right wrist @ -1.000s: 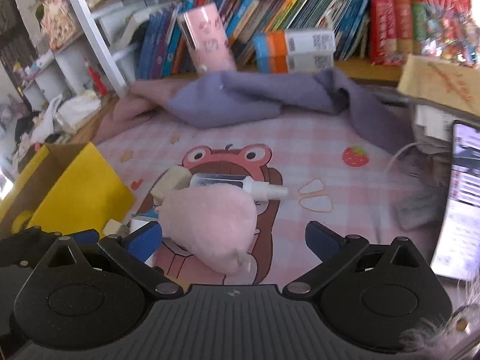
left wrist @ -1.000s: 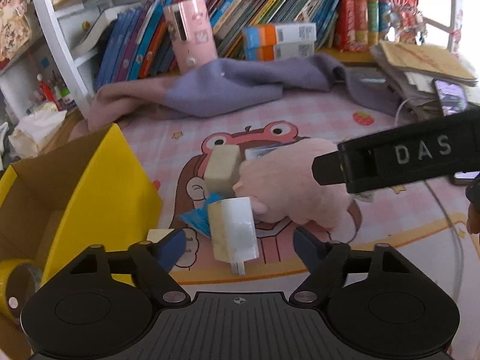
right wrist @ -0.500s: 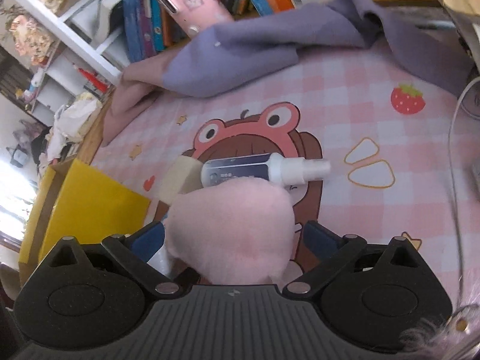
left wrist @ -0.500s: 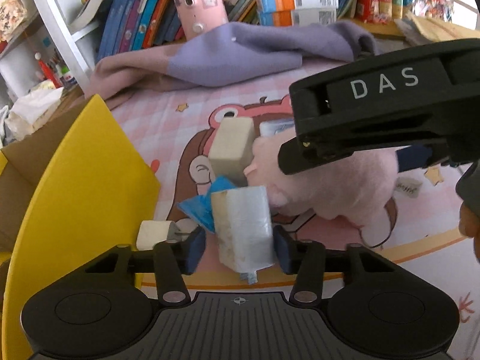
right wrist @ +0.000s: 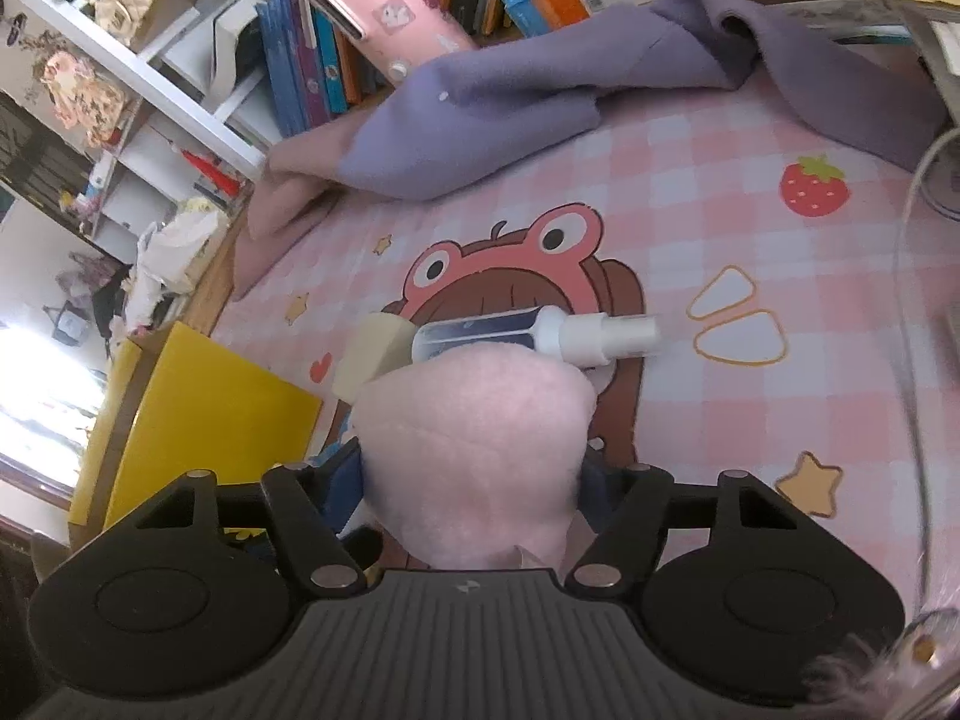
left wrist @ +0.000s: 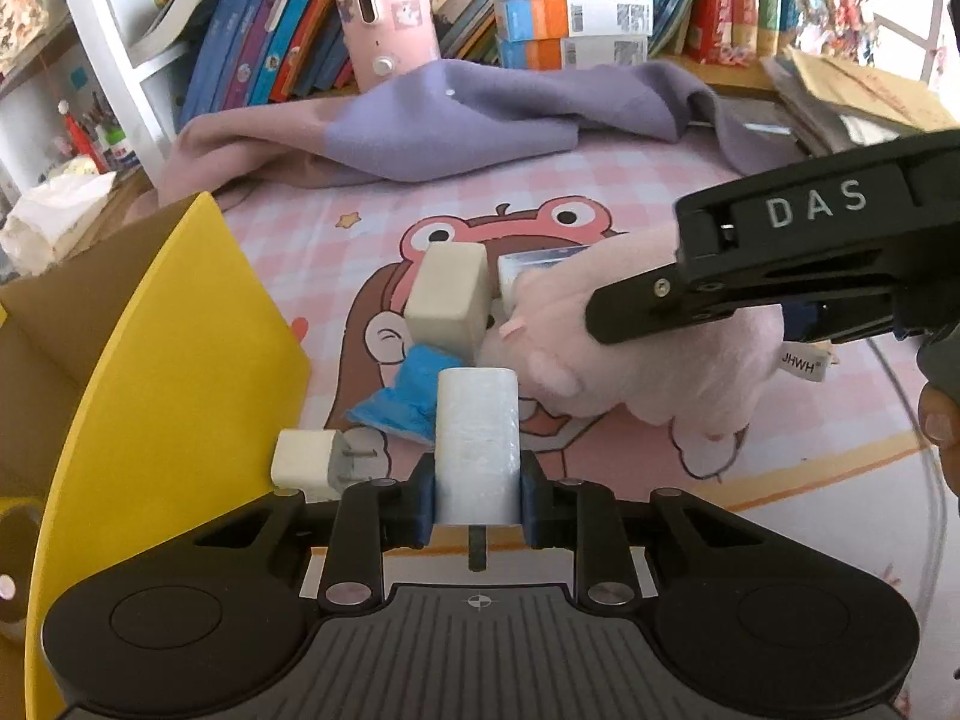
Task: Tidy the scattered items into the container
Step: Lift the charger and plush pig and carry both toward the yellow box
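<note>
The left gripper point(left wrist: 477, 501) has closed its fingers point(left wrist: 422, 501) on a white plastic-wrapped charger block point(left wrist: 477, 447); the blue pads press both its sides, and a metal prong sticks out beneath it toward the camera. Just left of those fingers lies a small cream plug adapter point(left wrist: 306, 456), its prongs pointing at the held block. Beyond the fingertips sits a crumpled blue wrapper point(left wrist: 405, 402), and farther on a cream rectangular block point(left wrist: 450, 297) touches the pink plush toy point(left wrist: 630, 348).

The right gripper point(right wrist: 474, 480) has just been closing its fingers point(right wrist: 345, 477) around that plush toy point(right wrist: 474, 450). The soft body fills the gap between them and bulges over their tips, so the pads look pressed into it. Just past the plush lies a clear spray bottle point(right wrist: 528, 333) with a white cap, on its side, cap to the right, touching the cream block point(right wrist: 372, 354).

The yellow cardboard box point(left wrist: 180, 360), the container, stands open to the left of both pairs of fingers on the counter's pink checked mat point(right wrist: 720, 228). A roll of yellow tape point(left wrist: 12, 570) shows at the left edge. A purple cloth point(left wrist: 480, 114) lies crumpled well beyond everything, in front of a row of books point(left wrist: 288, 36).
</note>
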`<action>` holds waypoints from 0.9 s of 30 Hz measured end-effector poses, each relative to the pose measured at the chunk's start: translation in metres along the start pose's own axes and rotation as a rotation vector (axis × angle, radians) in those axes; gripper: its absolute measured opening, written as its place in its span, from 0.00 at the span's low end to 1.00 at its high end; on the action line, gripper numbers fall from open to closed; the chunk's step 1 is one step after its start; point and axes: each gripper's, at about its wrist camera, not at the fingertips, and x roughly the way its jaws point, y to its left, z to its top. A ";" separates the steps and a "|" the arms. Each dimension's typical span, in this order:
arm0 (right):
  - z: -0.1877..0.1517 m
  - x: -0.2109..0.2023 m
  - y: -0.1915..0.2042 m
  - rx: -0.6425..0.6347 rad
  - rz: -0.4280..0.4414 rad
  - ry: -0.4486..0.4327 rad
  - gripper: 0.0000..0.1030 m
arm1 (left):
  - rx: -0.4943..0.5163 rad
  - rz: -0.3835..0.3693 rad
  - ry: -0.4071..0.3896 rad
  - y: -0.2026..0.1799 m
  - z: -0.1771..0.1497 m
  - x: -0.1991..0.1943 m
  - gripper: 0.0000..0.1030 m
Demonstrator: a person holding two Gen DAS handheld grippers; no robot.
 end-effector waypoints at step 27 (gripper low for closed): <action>-0.073 -0.089 0.059 -0.141 -0.128 -0.165 0.65 | -0.075 -0.192 -0.151 0.022 -0.052 -0.093 0.24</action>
